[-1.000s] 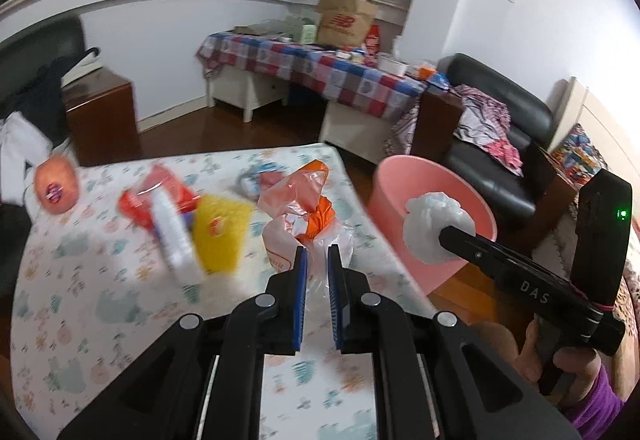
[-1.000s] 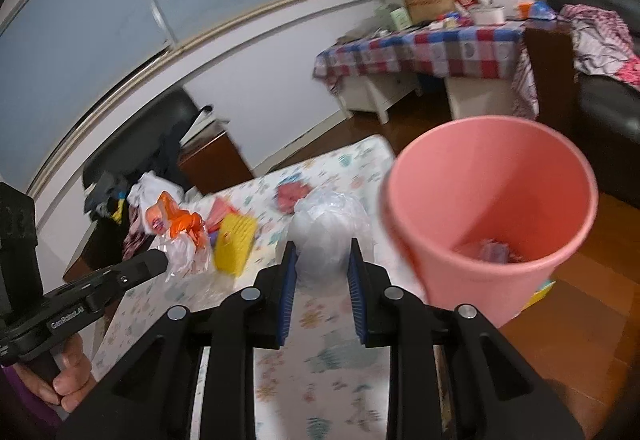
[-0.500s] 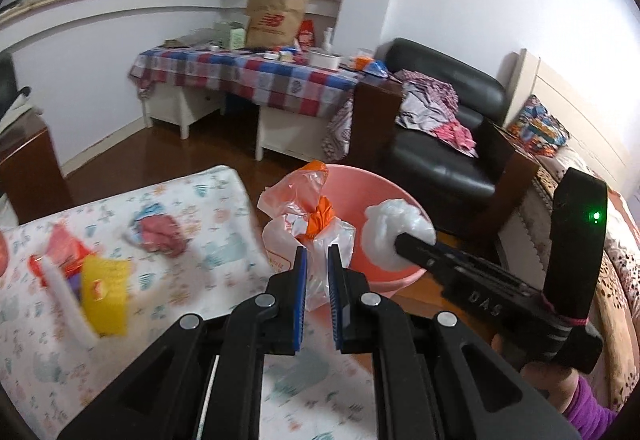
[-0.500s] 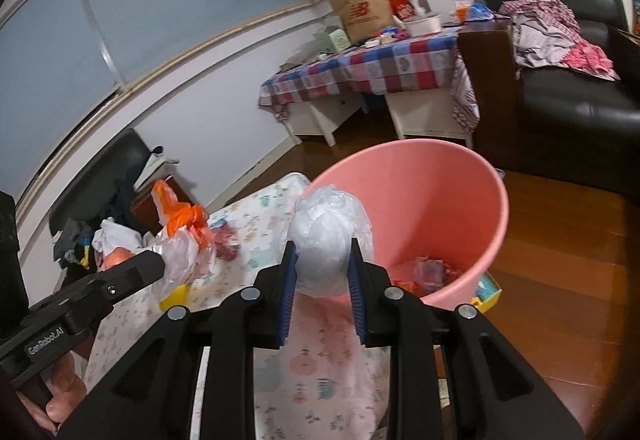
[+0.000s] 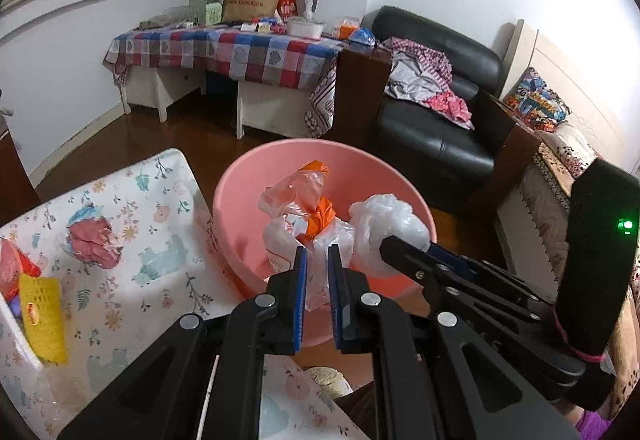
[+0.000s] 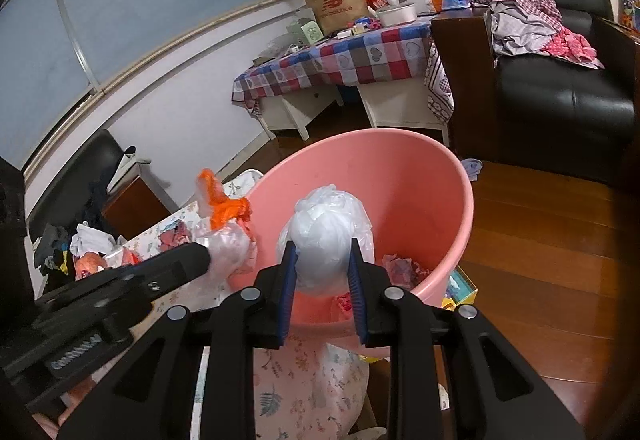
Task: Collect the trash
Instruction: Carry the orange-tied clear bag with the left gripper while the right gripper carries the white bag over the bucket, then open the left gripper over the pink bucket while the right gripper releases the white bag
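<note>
- Over the pink bin (image 5: 240,196), both of your loads now hang above the opening; a second ago they were still over the floral-cloth table (image 5: 160,240), with the bin off to the side. You have swung both grippers across.
- Your left gripper (image 5: 317,264) is nearly closed, its blue pads pinching the lower part of the clear bag with orange knot (image 5: 308,224). The grip looks unchanged since the earlier views.
- Your right gripper (image 6: 323,264) is part open, clamped on either side of the white crumpled plastic ball (image 6: 326,228). It too holds as before.
- Judgement: the carry step is finished and both pieces are placed for release. Opening the jaws should drop them in.
- Inside the bin, crumpled pink and red scraps (image 6: 400,268) already lie at the bottom.
- On the table, uncollected trash remains: a pink crumpled wad (image 5: 94,244), a yellow mesh piece (image 5: 42,316) and a red wrapper (image 5: 12,268) at the left edge.
- Obstructions: the two grippers sit close together over the bin, the right one's finger just beside the left load. Light film may cling to the pads or drift onto the rim.
- Beyond, the checked-cloth table (image 5: 240,52) and black sofa (image 5: 436,144) stand well apart and do not interfere.
</note>
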### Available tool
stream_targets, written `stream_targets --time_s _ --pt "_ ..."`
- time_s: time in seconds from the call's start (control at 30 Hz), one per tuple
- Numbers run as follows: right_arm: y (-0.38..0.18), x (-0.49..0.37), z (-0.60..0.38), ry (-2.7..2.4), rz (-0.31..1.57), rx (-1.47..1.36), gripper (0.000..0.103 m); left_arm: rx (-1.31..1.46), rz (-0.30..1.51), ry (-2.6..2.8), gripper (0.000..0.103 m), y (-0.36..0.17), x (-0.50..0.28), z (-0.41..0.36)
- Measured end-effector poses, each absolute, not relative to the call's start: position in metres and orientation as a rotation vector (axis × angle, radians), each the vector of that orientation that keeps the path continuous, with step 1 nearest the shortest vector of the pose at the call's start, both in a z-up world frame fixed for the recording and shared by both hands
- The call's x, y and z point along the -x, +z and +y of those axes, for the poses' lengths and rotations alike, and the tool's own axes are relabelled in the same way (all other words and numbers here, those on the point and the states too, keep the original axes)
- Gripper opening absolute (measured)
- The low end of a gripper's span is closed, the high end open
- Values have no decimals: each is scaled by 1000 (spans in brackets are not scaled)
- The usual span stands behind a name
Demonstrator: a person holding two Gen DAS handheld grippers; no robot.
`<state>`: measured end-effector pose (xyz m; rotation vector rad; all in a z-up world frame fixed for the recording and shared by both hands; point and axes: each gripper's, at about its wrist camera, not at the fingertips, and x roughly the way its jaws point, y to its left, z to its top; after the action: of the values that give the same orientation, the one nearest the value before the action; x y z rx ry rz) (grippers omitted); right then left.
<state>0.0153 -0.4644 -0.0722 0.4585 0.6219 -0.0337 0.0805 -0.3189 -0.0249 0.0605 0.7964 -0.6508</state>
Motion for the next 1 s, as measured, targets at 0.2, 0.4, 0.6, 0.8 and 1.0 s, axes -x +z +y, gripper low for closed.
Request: stream_targets --time_s 0.2,0.4,0.6,0.8,1.0 --pt "-80 -19 -467 -31 637 -466 25 -49 849 -640 10 -44 -92 -327" --pt "-83 -24 -469 -34 644 -471 25 -42 859 -642 14 -50 -96 -333" --pt "-84 -27 -469 -36 658 -466 26 -16 856 -632 21 -49 -97 -329" --pt "-83 -28 -469 -40 653 -448 33 4 837 -629 35 -45 -95 -324" --pt "-79 -27 -470 -44 652 -444 36 16 826 -629 42 -40 -93 -319"
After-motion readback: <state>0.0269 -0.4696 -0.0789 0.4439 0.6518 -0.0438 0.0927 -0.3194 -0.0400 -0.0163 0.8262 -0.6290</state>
